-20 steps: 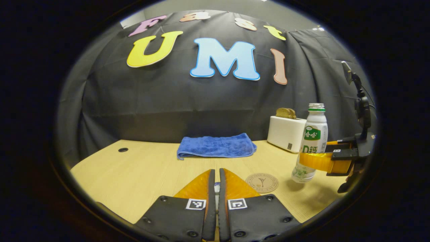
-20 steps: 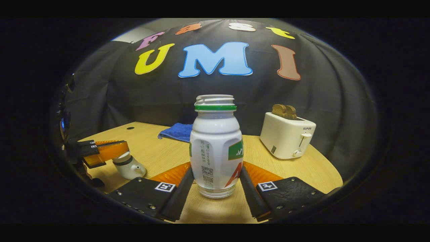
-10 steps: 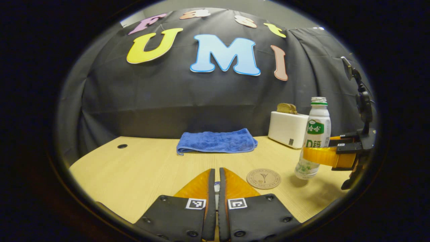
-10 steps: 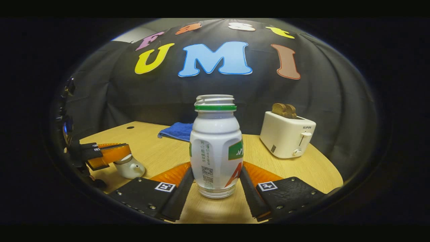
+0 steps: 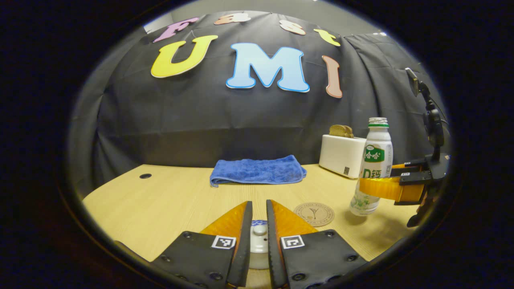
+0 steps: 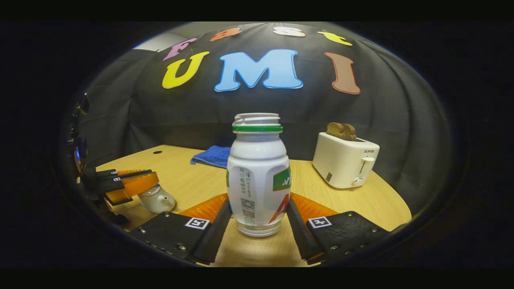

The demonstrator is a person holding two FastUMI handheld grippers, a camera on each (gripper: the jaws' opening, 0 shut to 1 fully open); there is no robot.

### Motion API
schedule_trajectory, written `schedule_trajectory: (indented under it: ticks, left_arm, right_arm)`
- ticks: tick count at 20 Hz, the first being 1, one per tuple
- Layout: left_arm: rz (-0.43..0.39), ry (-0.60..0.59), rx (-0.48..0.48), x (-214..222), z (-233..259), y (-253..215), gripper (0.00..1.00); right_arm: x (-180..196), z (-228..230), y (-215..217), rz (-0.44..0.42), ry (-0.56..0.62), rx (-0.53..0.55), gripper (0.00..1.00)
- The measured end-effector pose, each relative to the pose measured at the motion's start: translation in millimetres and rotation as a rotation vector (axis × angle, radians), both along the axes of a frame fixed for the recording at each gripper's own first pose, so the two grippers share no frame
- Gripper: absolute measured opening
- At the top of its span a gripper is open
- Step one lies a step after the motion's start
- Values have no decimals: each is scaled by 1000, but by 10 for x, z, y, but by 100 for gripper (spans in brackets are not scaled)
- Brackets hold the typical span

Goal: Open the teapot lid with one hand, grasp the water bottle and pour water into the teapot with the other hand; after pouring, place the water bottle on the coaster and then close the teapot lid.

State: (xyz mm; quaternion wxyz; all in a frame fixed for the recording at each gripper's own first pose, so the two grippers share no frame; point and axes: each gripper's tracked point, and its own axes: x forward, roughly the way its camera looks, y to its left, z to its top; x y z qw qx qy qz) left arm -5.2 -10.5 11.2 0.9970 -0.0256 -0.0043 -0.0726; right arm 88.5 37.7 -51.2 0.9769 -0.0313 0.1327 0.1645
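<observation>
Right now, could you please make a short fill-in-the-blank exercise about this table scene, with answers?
1. The right claw is shut on the ____.
2. The bread slices stand in the white ____.
3. The round coaster lies on the table with ____ on it.
4. The folded cloth near the wall is ____ in colour.

Answers: bottle; toaster; nothing; blue

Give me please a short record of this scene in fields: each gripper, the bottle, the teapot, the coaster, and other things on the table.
left gripper: jaws slightly apart on either side of the lid knob
right gripper: jaws pressing the water bottle
water bottle: upright, uncapped
teapot: white, lid on, under the left gripper
coaster: bare, beside the bottle
table: light wood
other things: blue towel, white toaster with bread
</observation>
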Motion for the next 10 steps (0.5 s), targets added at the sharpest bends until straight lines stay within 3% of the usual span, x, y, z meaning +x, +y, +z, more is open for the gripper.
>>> schedule_trajectory:
  ticks: [10]
  left_arm:
    - [51,-54,-34,-181,196,316,29]
  right_arm:
    - [182,165,458,62,-29,13,74]
